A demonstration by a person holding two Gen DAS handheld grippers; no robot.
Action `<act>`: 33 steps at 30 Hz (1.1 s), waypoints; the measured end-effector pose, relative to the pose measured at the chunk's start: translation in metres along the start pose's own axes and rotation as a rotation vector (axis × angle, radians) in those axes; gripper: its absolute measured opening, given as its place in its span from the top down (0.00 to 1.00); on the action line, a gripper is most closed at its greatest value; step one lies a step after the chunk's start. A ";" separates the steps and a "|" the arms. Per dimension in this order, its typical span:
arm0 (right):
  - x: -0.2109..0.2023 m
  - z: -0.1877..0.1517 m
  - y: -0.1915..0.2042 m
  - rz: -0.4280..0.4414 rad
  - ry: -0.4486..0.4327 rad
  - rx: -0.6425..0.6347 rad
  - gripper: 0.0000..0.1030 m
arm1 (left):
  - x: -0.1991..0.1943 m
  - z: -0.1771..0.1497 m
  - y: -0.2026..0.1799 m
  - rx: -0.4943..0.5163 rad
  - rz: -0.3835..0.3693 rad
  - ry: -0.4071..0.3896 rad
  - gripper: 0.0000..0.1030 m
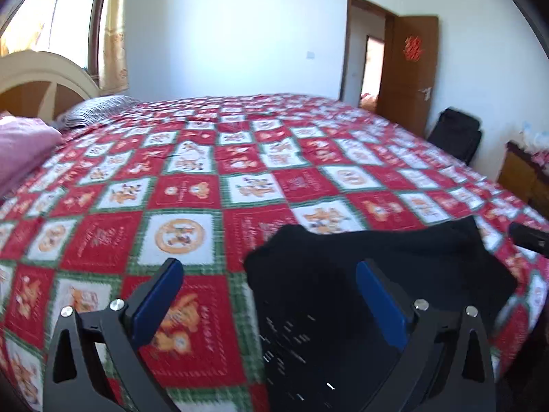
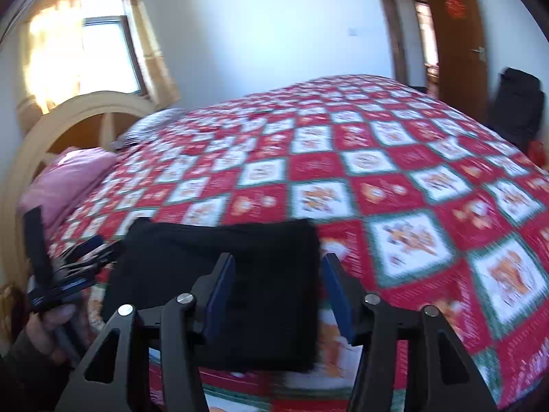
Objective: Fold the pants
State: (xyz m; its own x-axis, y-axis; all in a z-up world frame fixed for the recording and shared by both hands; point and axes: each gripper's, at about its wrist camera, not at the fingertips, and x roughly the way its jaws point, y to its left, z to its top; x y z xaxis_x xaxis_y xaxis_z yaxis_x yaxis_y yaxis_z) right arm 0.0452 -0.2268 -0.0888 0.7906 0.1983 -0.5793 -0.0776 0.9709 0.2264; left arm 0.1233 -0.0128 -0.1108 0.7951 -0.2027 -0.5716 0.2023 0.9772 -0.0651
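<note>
The pants [image 2: 219, 288] sit as a compact black rectangle at the bottom centre of the right wrist view, flat on the quilt [image 2: 394, 185], so you're prob. at the end of folding. Your right gripper [image 2: 279, 295] is released, jaws apart w/ nothing pinched, the cloth just beyond them. Your left gripper [image 1: 271, 295] is spread wide, also empty; its right finger overlaps the pants' left part in that view. Next move, I'd say: check edges line up, pat flat if needed. The bed edge looks close at the frame's bottom; lots of open quilt toward the top.
</note>
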 end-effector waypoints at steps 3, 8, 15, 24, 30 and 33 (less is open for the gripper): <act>0.029 0.003 0.008 0.021 0.037 -0.006 0.44 | 0.015 -0.002 0.002 0.007 0.020 0.049 0.00; 0.071 0.000 -0.008 -0.029 0.123 0.058 0.44 | 0.024 -0.007 0.007 -0.022 -0.003 0.071 0.00; 0.071 -0.004 -0.014 -0.003 0.132 0.047 0.44 | 0.029 -0.008 0.008 -0.036 -0.016 0.086 0.00; 0.044 -0.026 -0.004 -0.054 0.144 -0.056 0.44 | 0.027 -0.011 0.011 -0.057 -0.023 0.092 0.00; 0.015 -0.036 -0.021 -0.094 0.127 -0.004 0.44 | -0.004 0.001 -0.005 -0.003 0.017 -0.007 0.00; 0.016 -0.044 -0.037 -0.065 0.189 0.062 0.44 | -0.010 0.013 -0.026 0.045 -0.034 -0.011 0.00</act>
State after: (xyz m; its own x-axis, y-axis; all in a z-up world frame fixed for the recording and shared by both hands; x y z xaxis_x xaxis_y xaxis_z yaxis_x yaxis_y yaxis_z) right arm 0.0340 -0.2531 -0.1409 0.6642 0.1629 -0.7296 0.0116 0.9736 0.2279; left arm 0.1174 -0.0375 -0.0931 0.7934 -0.2370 -0.5607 0.2552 0.9657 -0.0472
